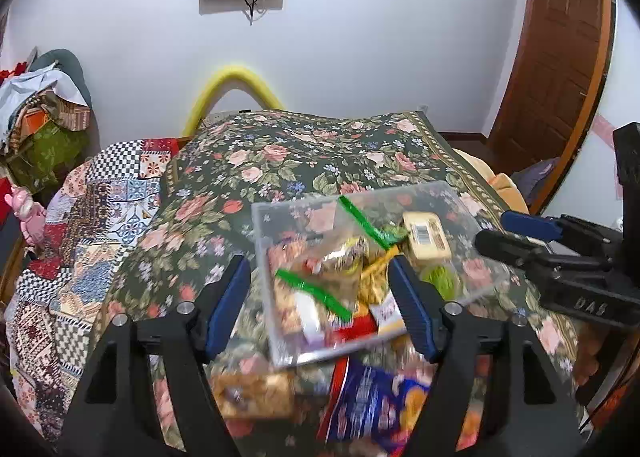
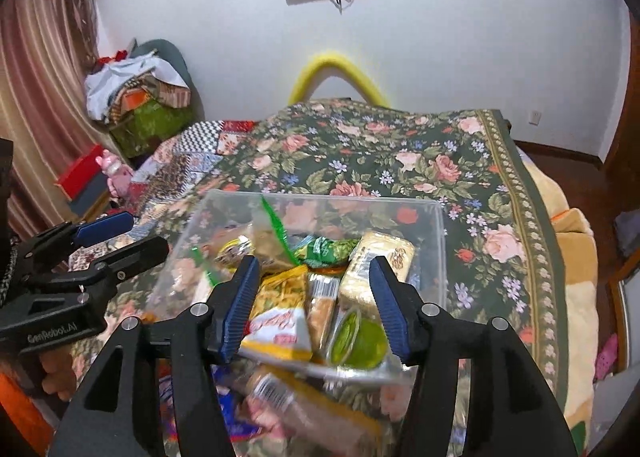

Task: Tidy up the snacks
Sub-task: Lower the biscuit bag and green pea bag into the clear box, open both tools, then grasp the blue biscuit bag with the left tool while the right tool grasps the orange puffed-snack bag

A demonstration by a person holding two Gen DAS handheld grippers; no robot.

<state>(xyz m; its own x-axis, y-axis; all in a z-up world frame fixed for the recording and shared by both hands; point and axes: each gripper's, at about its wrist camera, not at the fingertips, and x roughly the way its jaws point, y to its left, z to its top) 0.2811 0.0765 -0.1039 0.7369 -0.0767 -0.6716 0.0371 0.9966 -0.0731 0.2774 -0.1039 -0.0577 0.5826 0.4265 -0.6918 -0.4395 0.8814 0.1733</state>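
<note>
1. Landmark: clear plastic bin [image 2: 434, 241], sitting on the floral bedspread [image 2: 400, 145]. All positions below are relative to it.
2. Far left of the bin: patchwork quilt [image 1: 80, 225] lying beside the bedspread, a pile of folded fabric [image 1: 36, 113] stacked behind it.
3. Left gripper [image 1: 320, 297] is hovering over the bin's near-left side, jaws standing apart, nothing pinched between the blue pads [image 1: 228, 305].
4. Just in front of the bin, outside it: a tan snack pack [image 1: 252, 393] and a blue snack bag [image 1: 372, 405], both lying on the bedspread, both blurred.
5. Inside the bin, left part: zip bag with green seal strip [image 1: 312, 293] leaning over gold-wrapped snacks [image 1: 344, 257].
6. Inside, middle: yellow-and-white snack packet [image 2: 280, 321], and a narrow bar [image 2: 322, 309] just right of it.
7. Inside, right: green jelly cup [image 2: 358, 341] near the front wall, pale yellow wrapped block [image 2: 380, 257] behind it.
8. Right gripper [image 2: 314, 305] is hanging over the bin's near edge, jaws parted, pads not pressing on anything; snacks are showing in the gap below.
9. Behind the bin: a yellow foam tube [image 2: 336, 65] arching against the white wall.
</note>
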